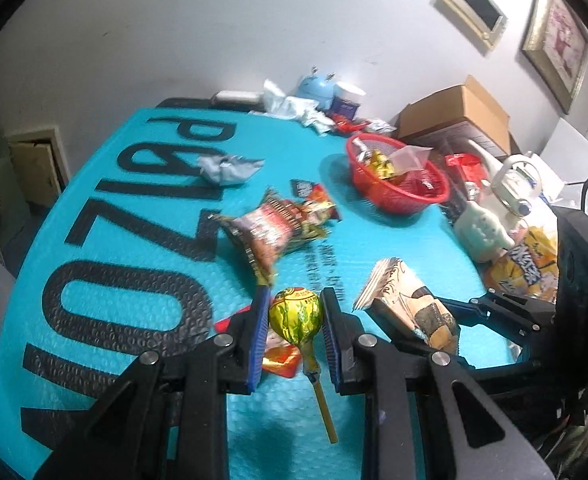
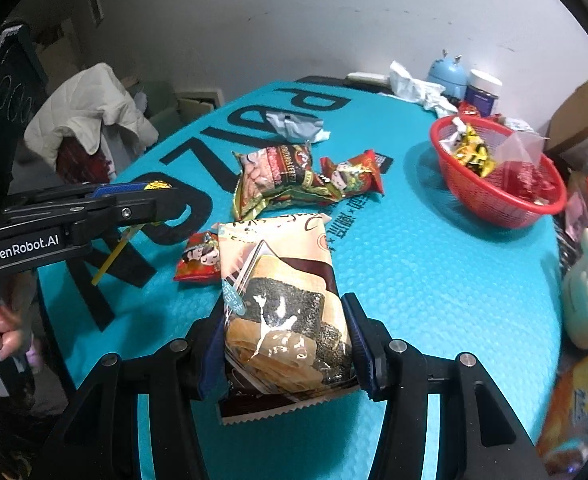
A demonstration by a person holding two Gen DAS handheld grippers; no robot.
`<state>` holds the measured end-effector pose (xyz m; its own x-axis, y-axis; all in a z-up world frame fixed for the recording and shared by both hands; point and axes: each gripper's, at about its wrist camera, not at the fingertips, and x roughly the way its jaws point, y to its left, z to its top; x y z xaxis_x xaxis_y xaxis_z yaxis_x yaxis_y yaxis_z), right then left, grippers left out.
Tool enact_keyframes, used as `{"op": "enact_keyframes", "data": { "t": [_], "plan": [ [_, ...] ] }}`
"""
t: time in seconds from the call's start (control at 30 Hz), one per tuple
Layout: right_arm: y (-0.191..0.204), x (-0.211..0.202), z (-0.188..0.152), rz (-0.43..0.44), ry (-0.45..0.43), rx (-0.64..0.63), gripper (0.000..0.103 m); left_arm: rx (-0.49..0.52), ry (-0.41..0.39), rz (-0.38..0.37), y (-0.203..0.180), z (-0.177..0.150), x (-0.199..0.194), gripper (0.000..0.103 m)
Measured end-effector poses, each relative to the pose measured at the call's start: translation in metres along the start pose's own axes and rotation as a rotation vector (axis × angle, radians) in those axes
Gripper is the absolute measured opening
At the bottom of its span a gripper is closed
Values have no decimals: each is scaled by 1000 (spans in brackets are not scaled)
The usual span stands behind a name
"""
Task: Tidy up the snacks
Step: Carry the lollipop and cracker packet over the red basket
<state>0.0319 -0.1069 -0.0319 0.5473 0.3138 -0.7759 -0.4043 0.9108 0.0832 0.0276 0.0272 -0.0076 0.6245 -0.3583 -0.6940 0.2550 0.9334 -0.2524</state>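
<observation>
My left gripper (image 1: 296, 300) is shut on a lollipop (image 1: 294, 314) in a yellow-green wrapper, lifted off the teal mat (image 1: 141, 208) with its stick (image 1: 325, 412) hanging toward the camera. My right gripper (image 2: 283, 308) is shut on a beige and brown cake packet (image 2: 281, 292), also held above the mat. That packet (image 1: 410, 304) shows to the right in the left wrist view. A red basket (image 1: 398, 196) (image 2: 498, 204) with several snacks stands further back on the right. A peanut bag (image 2: 269, 176), a red-green packet (image 2: 354, 176) and a small red packet (image 2: 197, 258) lie loose on the mat.
Crumpled paper (image 1: 229, 168) lies further back on the mat. A cardboard box (image 1: 458, 116), a pale green plush (image 1: 482, 232) and a yellow packet (image 1: 526, 272) crowd the right edge. A blue gadget (image 2: 448, 76) and a jar (image 2: 482, 92) stand at the back. A white jacket (image 2: 89, 116) hangs off to the left.
</observation>
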Motion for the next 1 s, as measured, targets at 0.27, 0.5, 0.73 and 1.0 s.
{"op": "enact_keyframes", "data": {
  "t": [0.27,0.5,0.73,1.0],
  "plan": [
    [-9,-33,-2,-55,-55,40,53,92,-51,-57,-34,15,-13,25],
    [-25,-59,8,-121,-107,81,52,168,-97,-119,-62,38,-18,25],
    [-49,-89,35,-220,-183,127,53,224,-142,-175,-83,67,-18,25],
    [-68,-107,67,-295,-253,162,53,263,-204,-227,-101,112,-8,25]
  ]
}}
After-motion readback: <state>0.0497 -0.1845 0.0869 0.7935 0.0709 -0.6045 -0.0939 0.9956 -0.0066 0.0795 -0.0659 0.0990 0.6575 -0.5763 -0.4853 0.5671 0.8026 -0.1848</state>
